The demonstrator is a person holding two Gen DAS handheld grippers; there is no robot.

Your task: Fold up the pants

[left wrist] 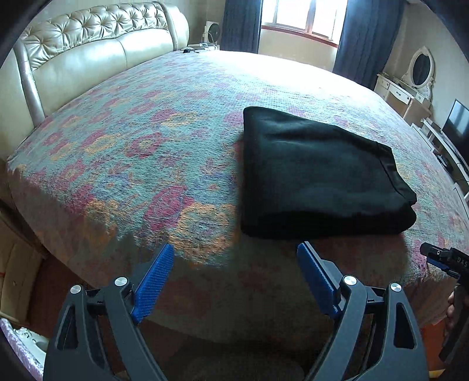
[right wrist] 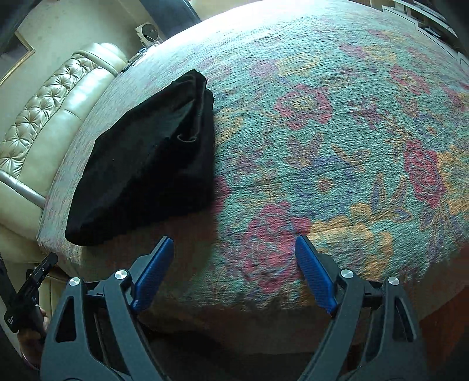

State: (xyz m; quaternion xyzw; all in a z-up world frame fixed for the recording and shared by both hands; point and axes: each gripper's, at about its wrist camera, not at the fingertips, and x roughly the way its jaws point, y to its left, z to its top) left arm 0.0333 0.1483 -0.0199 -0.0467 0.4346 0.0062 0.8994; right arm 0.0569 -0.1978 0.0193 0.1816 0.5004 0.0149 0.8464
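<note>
The black pants (left wrist: pixel 319 173) lie folded into a compact rectangular bundle on the bed (left wrist: pixel 152 140), resting on its floral cover near the front edge. In the right wrist view the bundle (right wrist: pixel 146 164) shows stacked layers along its right side, with a small loop of fabric at the fold; what that loop is cannot be made out.

The left tool (left wrist: pixel 236 258) stands with its jaws spread wide and nothing between the blue pads (left wrist: pixel 154 278). It hangs over the bed's front edge, just short of the bundle and clear of it. The right tool (right wrist: pixel 234 252) is likewise spread wide and empty, over bare cover to the right of the pants, not touching them.

A tufted cream headboard (left wrist: pixel 96 38) runs along the bed's far left side. A window (left wrist: pixel 304 14) between dark curtains (left wrist: pixel 366 38) stands beyond the bed.
</note>
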